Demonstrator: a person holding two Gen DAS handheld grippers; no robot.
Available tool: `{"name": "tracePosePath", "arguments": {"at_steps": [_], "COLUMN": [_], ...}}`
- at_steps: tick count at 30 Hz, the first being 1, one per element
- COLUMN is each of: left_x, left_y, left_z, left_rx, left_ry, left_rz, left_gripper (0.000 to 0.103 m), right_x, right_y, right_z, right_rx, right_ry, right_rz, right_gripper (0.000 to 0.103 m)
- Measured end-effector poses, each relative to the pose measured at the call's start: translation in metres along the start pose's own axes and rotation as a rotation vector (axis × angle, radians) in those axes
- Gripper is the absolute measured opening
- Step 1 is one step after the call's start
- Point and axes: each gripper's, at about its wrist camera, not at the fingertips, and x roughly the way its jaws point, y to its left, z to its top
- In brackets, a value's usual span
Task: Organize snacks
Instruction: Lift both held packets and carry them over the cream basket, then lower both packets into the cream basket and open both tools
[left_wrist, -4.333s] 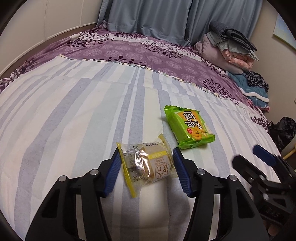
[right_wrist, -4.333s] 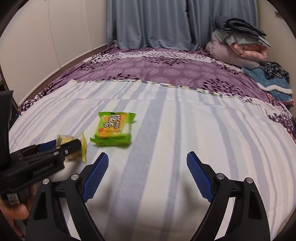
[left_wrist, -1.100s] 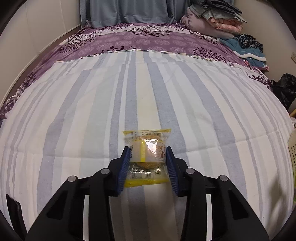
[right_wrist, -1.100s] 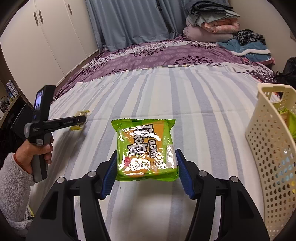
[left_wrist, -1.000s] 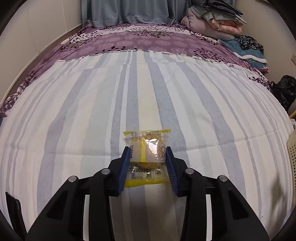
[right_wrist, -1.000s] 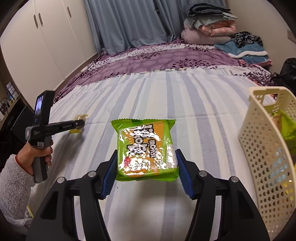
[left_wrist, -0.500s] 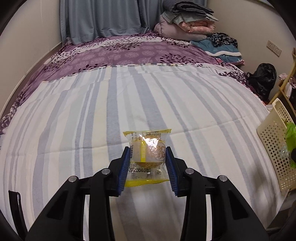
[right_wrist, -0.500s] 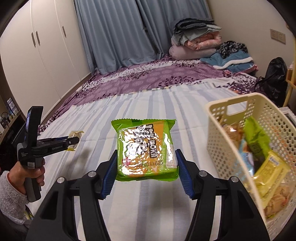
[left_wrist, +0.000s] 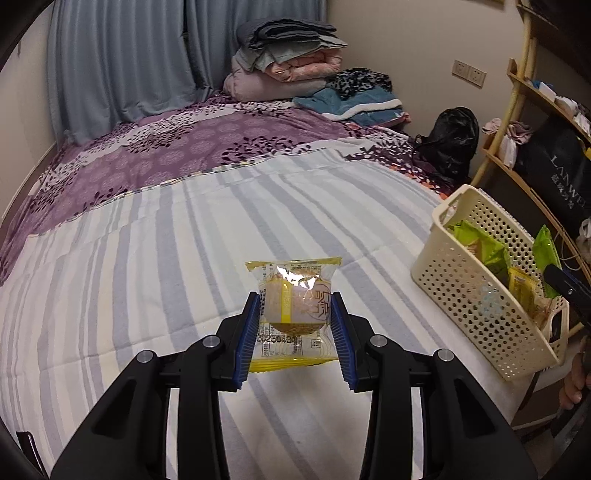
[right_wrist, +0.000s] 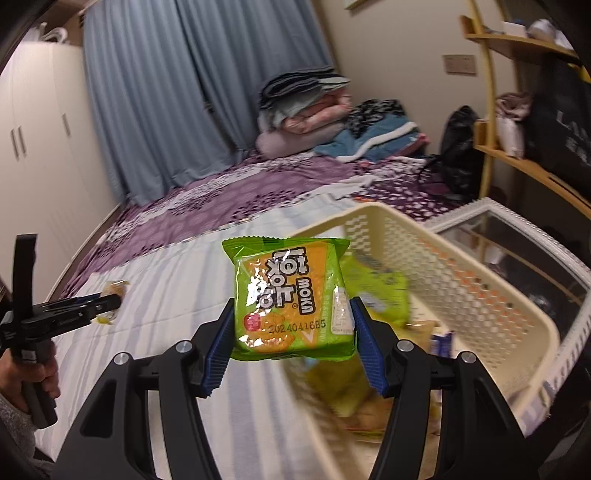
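My left gripper (left_wrist: 294, 325) is shut on a clear yellow-edged cake packet (left_wrist: 293, 295) and holds it above the striped bed sheet (left_wrist: 147, 258). My right gripper (right_wrist: 291, 332) is shut on a green and orange snack bag (right_wrist: 290, 295) and holds it over the near end of a cream perforated basket (right_wrist: 480, 295). The basket (left_wrist: 476, 291) holds several snack packets and sits at the bed's right edge in the left wrist view. The left gripper (right_wrist: 107, 304) with its packet shows at the left of the right wrist view.
A purple floral cover (left_wrist: 184, 155) lies beyond the sheet, with folded bedding (left_wrist: 288, 62) stacked at the back. A wooden shelf (left_wrist: 535, 122) and a black bag (left_wrist: 450, 140) stand right of the bed. A white-framed glass surface (right_wrist: 517, 240) lies behind the basket.
Both grippers took up their packets from the sheet and swung right. The right gripper carried the green bag from beside the basket to over it; the left gripper turned toward the basket.
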Motion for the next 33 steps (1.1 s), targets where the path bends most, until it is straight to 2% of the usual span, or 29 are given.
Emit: {"name": "tracePosePath", "arguments": {"at_steps": [9, 21, 28, 33], "left_x": [0.004, 0.012, 0.017, 0.020], "left_y": [-0.060, -0.132, -0.170, -0.199], "left_z": [0.018, 0.034, 0.036, 0.033], "left_rx": [0.097, 0.224, 0.293, 0.354], "left_ry": [-0.011, -0.010, 0.001, 0.019], "left_rz": [-0.107, -0.209, -0.260, -0.320], "left_gripper": [0.039, 0.039, 0.039, 0.039], "right_x": [0.003, -0.002, -0.009, -0.017], "right_y": [-0.056, -0.070, -0.077, -0.078], "right_z": [-0.008, -0.013, -0.013, -0.013], "right_rx": [0.089, 0.109, 0.122, 0.105], "right_ry": [0.032, 0.033, 0.011, -0.022], "right_rz": [-0.116, -0.139, -0.149, -0.180], "right_gripper": [0.060, 0.062, 0.062, 0.066]}}
